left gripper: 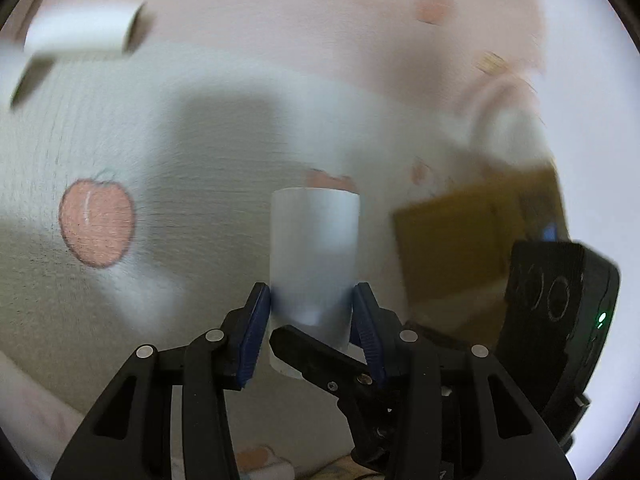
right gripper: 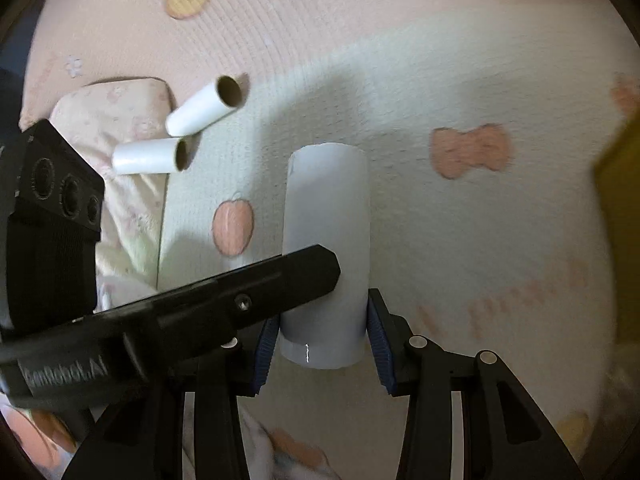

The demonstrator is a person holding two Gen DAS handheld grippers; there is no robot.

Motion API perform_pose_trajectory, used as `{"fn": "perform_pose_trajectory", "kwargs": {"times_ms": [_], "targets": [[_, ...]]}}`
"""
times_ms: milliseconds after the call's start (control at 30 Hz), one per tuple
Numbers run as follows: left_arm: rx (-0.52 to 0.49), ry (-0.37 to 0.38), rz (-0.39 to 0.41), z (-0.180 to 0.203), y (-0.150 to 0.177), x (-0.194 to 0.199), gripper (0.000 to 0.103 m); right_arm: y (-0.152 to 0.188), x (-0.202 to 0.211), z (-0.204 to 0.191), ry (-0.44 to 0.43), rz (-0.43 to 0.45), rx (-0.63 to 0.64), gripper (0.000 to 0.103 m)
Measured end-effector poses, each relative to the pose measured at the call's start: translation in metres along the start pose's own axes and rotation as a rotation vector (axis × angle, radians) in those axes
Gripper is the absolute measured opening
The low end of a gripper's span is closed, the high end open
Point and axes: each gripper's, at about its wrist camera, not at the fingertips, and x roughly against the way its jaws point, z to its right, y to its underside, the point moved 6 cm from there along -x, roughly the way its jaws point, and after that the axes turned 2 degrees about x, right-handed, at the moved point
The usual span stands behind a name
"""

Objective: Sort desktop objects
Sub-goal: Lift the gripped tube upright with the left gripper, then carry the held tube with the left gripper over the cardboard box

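Above pink patterned bedding [right gripper: 320,20], 1 white tube is clamped upright in each gripper [left gripper: 311,304] [right gripper: 322,322], while 2 more tubes [right gripper: 204,106] are left lying far left.

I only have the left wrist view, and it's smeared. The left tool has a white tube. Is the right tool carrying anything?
Observer: Yes, the right tool has its pads pressed on a white tube.
Operator: And the two blurry shapes at my upper left?
Observer: Two more tubes, an upper tube and a lower tube, lying loose on the cloth, brown open ends showing.
Operator: Anything beside them?
Observer: A pillow, right next to the lower tube.
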Motion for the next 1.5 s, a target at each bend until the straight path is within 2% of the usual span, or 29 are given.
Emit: {"fn": "perform_pose_trajectory", "kwargs": {"times_ms": [200, 267, 433, 567, 700, 1067, 1333, 1400, 1500], "targets": [[-0.141, -0.015, 0.193, 0.061, 0.035, 0.037, 0.048, 0.019, 0.056, -0.023, 0.106, 0.149, 0.162, 0.039], [-0.176, -0.027, 0.213, 0.076, 0.040, 0.044, 0.048, 0.024, 0.075, -0.024, 0.113, 0.192, 0.199, 0.039], [-0.268, -0.043, 0.265, 0.110, 0.047, 0.067, 0.048, 0.028, 0.108, -0.022, 0.069, 0.276, 0.185, 0.039], [-0.281, -0.034, 0.303, 0.128, 0.048, 0.074, 0.048, 0.031, 0.139, -0.021, 0.073, 0.337, 0.201, 0.039], [-0.279, -0.025, 0.303, 0.142, 0.042, 0.073, 0.048, 0.031, 0.161, -0.015, 0.055, 0.354, 0.194, 0.039], [-0.306, 0.030, 0.296, 0.198, 0.009, 0.084, 0.048, 0.006, 0.199, 0.001, 0.116, 0.433, 0.266, 0.039], [-0.321, 0.101, 0.224, 0.257, -0.015, 0.054, 0.048, -0.015, 0.242, 0.041, 0.189, 0.464, 0.240, 0.039], [-0.333, 0.099, 0.201, 0.271, -0.019, 0.041, 0.047, -0.018, 0.250, 0.055, 0.212, 0.466, 0.233, 0.039], [-0.380, 0.068, 0.176, 0.292, -0.023, 0.020, 0.047, -0.025, 0.258, 0.083, 0.189, 0.464, 0.183, 0.039]]}}
